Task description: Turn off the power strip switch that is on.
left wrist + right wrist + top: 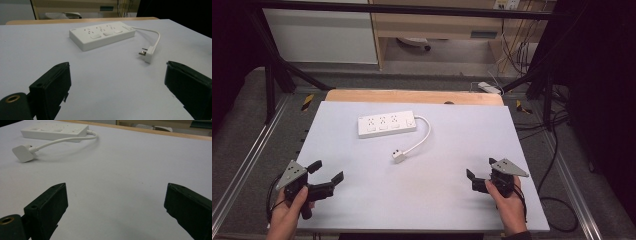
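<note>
Left gripper (326, 173) and right gripper (480, 169), jaws spread, empty, low over the surface (422, 195). Power strip (387, 123) and its plug (399, 156) lie ahead, between both grippers, well apart.

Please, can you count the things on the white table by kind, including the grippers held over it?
Power strip with its cable and plug: 1
Grippers, both open: 2, left gripper and right gripper
Total: 3
</note>
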Available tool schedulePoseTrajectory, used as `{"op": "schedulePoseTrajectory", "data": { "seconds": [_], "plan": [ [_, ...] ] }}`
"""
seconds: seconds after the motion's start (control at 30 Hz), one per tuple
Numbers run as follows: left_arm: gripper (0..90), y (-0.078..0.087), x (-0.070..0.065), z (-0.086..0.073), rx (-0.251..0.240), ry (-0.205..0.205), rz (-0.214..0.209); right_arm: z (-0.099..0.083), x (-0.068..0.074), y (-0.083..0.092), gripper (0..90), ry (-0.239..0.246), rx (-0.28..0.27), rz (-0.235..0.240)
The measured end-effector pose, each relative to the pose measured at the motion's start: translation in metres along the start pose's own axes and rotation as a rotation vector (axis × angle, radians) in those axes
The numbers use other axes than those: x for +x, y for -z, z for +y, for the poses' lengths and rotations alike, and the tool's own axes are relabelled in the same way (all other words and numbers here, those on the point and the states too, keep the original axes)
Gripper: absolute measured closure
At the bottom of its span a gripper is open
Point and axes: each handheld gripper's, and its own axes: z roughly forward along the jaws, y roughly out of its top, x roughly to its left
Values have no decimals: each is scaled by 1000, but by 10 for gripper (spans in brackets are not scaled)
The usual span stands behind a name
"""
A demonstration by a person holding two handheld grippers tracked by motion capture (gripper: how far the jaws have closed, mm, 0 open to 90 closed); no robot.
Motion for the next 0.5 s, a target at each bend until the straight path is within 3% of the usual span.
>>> {"op": "schedulePoseTrajectory", "data": {
  "seconds": [0.27, 0.5],
  "plan": [
    [66, 2, -2, 1, -21, -5, -9, 1, 0, 2, 50, -1, -19, 16],
    [64, 4, -6, 3, -39, -7, -36, 0, 2, 1, 35, -8, 2, 13]
  ]
}}
